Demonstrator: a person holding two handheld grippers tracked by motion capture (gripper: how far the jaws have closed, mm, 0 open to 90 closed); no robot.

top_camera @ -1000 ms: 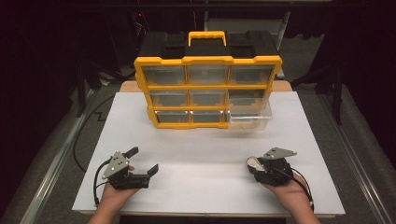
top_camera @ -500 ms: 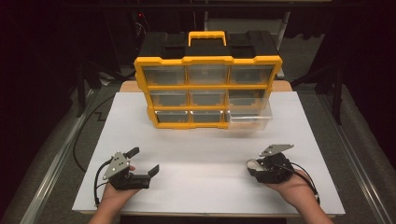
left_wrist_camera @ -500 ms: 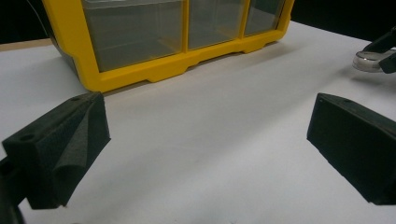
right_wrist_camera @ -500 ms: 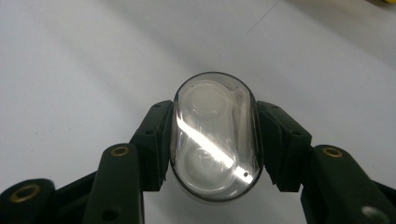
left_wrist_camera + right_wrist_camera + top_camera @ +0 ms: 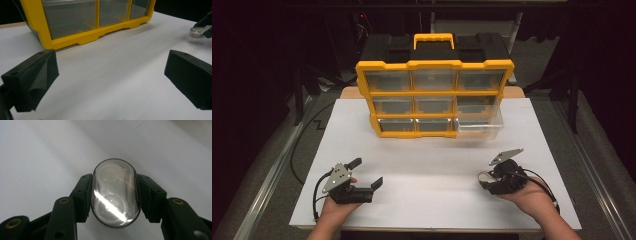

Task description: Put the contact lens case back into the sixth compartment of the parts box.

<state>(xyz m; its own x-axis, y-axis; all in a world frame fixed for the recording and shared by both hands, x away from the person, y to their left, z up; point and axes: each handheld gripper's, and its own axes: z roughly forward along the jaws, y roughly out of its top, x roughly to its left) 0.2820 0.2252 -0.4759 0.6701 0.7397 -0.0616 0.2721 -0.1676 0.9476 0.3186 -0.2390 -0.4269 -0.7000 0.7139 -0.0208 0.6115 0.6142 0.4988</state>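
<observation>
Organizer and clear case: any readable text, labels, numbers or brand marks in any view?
None readable.
Organizer: no label or brand on its yellow frame, black top or clear drawers.
Clear case in the right hand-held gripper: round moulded shapes inside, no lettering.
Left hand-held gripper: plain black pads.
White table: unmarked.
</observation>
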